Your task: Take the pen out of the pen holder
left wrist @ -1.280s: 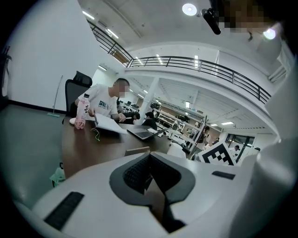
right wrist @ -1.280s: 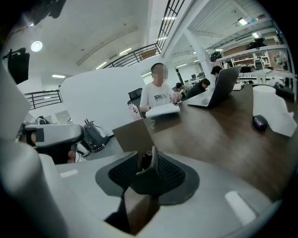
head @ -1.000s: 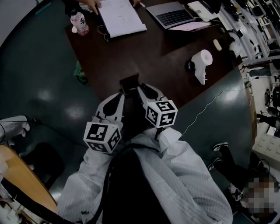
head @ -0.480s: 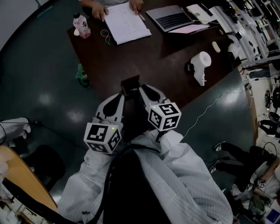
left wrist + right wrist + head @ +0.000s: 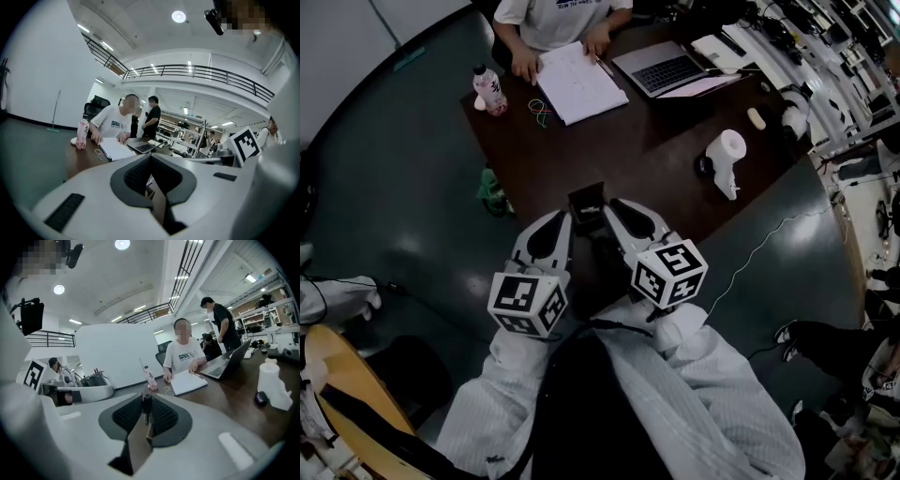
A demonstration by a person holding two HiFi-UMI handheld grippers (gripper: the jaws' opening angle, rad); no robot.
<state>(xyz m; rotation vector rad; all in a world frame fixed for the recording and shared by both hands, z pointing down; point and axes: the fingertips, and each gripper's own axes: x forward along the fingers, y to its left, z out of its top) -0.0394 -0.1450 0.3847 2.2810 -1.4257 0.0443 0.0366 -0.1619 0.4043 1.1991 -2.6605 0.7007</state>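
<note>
Pinching the pen (image 5: 146,402), right gripper (image 5: 146,414) is closed; left gripper (image 5: 151,182) clamps the pen holder (image 5: 586,199)

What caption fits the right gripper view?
Right gripper closed on a dark pen above the brown pen holder, a person at the table behind.

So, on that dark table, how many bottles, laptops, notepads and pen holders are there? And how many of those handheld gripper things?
bottle: 1
laptop: 1
notepad: 1
pen holder: 1
grippers: 2, the left gripper and the right gripper
Total: 6
</note>
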